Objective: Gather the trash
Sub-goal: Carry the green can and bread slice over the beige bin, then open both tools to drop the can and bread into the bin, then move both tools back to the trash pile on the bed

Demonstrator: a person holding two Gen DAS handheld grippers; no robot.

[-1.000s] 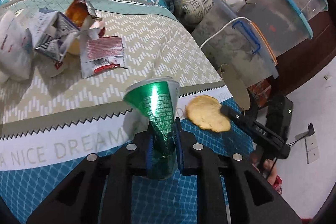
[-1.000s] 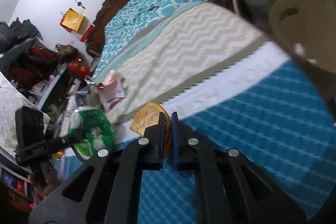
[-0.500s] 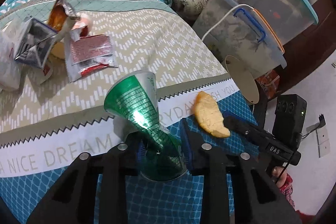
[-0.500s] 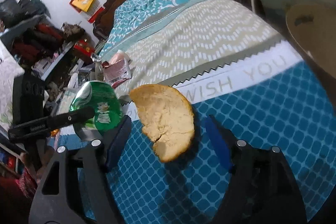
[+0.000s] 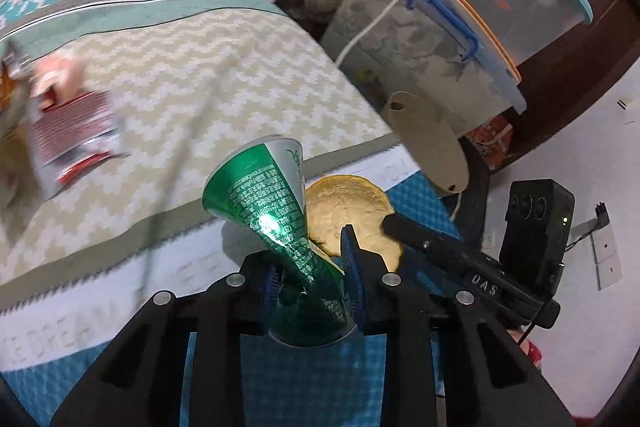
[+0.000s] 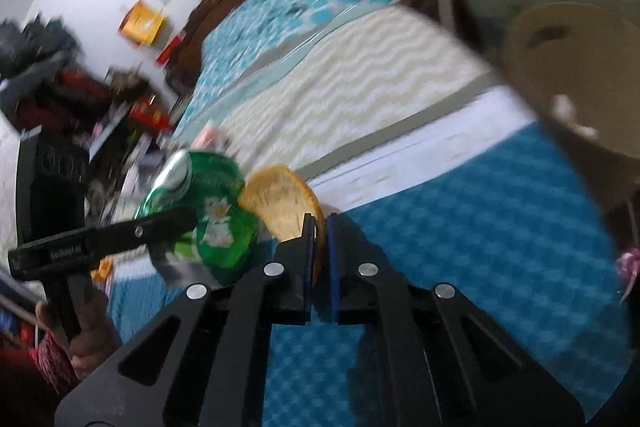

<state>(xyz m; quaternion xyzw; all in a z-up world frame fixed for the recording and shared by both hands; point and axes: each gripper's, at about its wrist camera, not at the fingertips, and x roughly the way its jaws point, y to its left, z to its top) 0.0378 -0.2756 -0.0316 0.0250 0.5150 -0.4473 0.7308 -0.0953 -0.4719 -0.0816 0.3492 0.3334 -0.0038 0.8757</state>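
Two pieces of trash are now held just above the teal quilted bedspread (image 6: pixel 500 239): the right gripper (image 6: pixel 319 227), open half a second ago, has pinched the round golden-brown biscuit (image 6: pixel 280 203), while the left gripper (image 5: pixel 312 271) keeps clamping the crushed green aluminium can (image 5: pixel 264 195) beside it, ready for binning.

A green can (image 5: pixel 276 211) is squashed thin in the middle. It tilts up and to the left, just above the blue part of the bedspread (image 5: pixel 420 203). A round, yellow-brown piece of bread (image 5: pixel 352 215) sits right next to the can, touching it on the right. Red and white wrappers (image 5: pixel 68 131) lie in a blurry heap far off on the zigzag part of the bedspread.
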